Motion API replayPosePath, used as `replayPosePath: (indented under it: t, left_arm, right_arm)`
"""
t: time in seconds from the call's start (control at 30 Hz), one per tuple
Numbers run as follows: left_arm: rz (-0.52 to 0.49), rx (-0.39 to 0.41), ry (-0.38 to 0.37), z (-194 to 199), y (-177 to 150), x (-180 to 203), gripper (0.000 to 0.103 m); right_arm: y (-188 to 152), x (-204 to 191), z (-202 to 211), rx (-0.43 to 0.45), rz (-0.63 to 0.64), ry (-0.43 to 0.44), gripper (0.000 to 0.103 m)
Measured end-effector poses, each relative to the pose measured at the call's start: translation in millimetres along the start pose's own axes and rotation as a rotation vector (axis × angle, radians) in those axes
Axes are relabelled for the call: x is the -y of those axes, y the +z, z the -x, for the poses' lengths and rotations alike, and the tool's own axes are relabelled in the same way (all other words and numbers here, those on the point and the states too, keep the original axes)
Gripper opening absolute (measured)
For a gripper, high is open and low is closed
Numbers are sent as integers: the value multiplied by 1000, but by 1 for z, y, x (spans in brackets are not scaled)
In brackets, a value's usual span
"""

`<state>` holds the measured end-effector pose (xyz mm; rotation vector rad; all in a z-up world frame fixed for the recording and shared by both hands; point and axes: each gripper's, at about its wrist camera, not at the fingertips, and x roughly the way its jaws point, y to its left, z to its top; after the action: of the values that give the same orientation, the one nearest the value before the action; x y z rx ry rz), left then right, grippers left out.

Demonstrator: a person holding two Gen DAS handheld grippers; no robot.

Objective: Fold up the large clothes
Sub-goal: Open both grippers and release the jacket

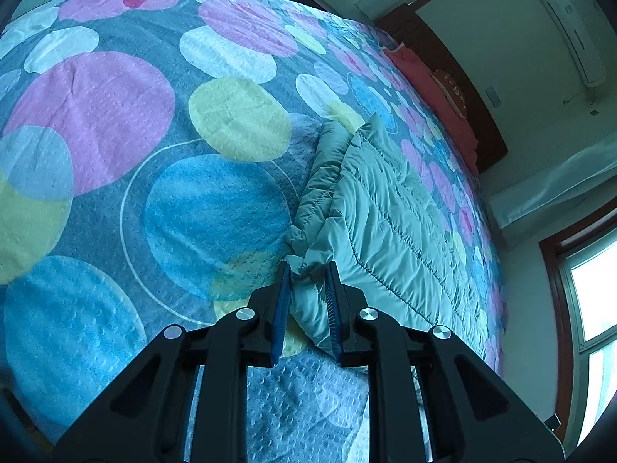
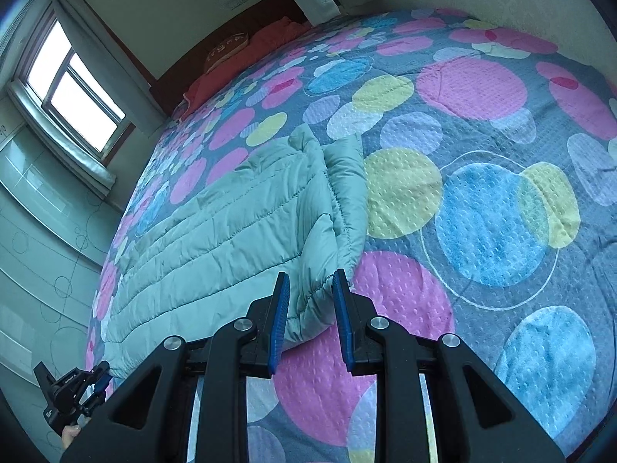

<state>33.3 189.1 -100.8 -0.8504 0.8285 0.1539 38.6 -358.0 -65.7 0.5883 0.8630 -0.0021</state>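
A pale green quilted puffer jacket point(image 1: 385, 216) lies partly folded on the bed, a sleeve laid along its edge. My left gripper point(image 1: 307, 270) is open, its blue pads on either side of the jacket's bunched corner. In the right wrist view the jacket point(image 2: 216, 227) spreads to the left. My right gripper point(image 2: 310, 279) is open around the jacket's near corner, above the bedspread. The left gripper point(image 2: 73, 389) shows at the lower left, at the jacket's far corner.
The bed is covered by a grey bedspread point(image 1: 115, 115) with big pink, blue and yellow circles. Red pillows point(image 1: 435, 88) lie against a dark wood headboard. A window point(image 2: 77, 88) and a wall air conditioner point(image 1: 574, 34) are beyond the bed.
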Motion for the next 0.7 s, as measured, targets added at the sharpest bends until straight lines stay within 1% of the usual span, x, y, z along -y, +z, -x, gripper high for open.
replayPosePath:
  t: [0.2, 0.3, 0.47, 0.7]
  left_arm:
    - [23, 26, 7, 6, 10, -7, 17]
    - [22, 35, 8, 7, 15, -8, 17]
    - [9, 36, 24, 2, 23, -8, 17]
    - [32, 29, 30, -7, 27, -13, 17]
  right_arm:
    - [0, -18, 9, 20, 50, 13, 24]
    - [0, -27, 5, 15, 66, 23, 24]
    - [0, -53, -20, -19, 122, 34, 24]
    - [-5, -104, -64, -91, 207, 77, 24]
